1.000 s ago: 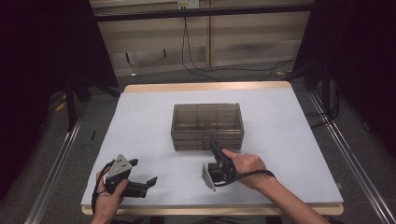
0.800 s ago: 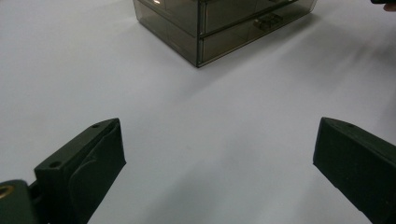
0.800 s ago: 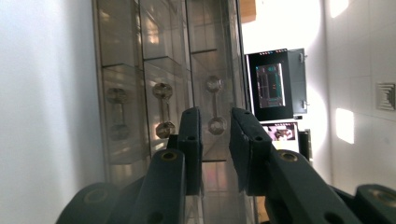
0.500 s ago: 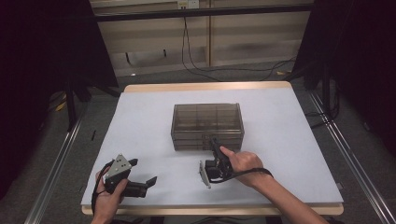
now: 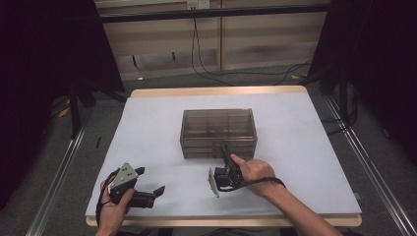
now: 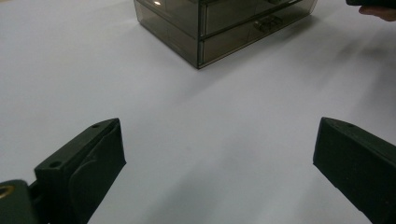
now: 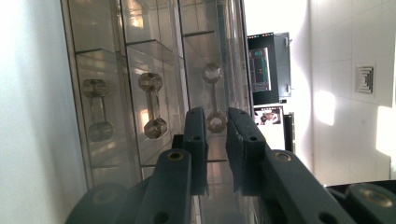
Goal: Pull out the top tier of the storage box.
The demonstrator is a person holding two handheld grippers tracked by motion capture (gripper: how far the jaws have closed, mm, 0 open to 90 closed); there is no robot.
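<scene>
Handle of clear plastic [image 7: 214,99] on the top drawer of the smoky transparent drawer box [image 5: 218,132], mid-desk [image 5: 314,147], runs along the drawer front. Right gripper [image 5: 225,149] fingers have just been closing and now pinch it, ready to pull. Left gripper [image 5: 150,181] rests with fingers wide.

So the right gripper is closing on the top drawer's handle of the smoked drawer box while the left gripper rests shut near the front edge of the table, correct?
Not quite: the left gripper is open, not shut. The left gripper view shows its jaws standing wide apart over the bare white table. The rest stands: in the right gripper view the right gripper has just been closing on the top drawer's handle of the smoked drawer box.
</scene>
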